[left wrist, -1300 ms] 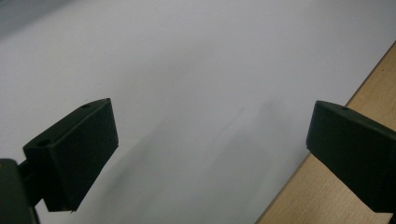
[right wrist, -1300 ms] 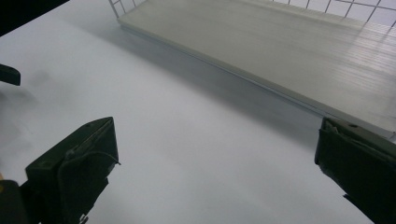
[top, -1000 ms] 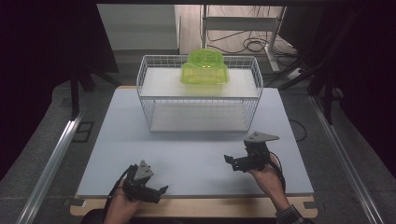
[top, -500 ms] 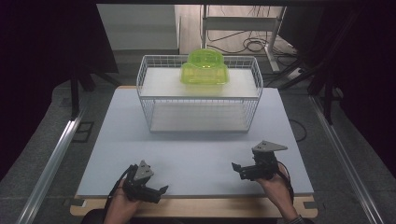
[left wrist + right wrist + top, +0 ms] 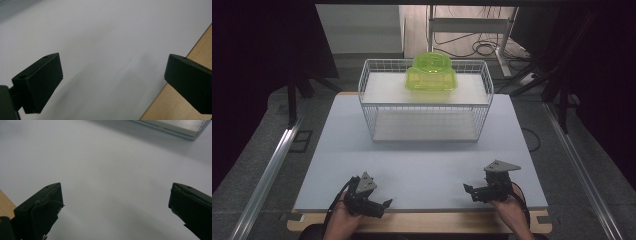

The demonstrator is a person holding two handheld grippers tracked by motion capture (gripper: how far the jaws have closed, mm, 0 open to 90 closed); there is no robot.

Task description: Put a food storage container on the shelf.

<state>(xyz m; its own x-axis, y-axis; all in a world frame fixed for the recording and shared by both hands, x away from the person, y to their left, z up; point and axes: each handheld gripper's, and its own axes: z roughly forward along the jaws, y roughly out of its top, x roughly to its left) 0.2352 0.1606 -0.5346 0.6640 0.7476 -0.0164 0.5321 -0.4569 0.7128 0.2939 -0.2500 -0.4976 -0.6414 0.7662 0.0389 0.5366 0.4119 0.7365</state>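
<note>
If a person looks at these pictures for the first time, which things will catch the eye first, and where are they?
First comes the bright green plastic container, on the top shelf of the white wire rack at the far side of the table. Next come the two black tools near the table's front edge: the left claw and the right claw, both open over the pale mat, holding nothing.

Person's forearms cut off by the bottom edge of the high view, green plastic container (image 5: 431,74) blurred behind the wire basket (image 5: 426,102), its contents unreadable, basket corner (image 5: 175,127) cropped in the right gripper view
</note>
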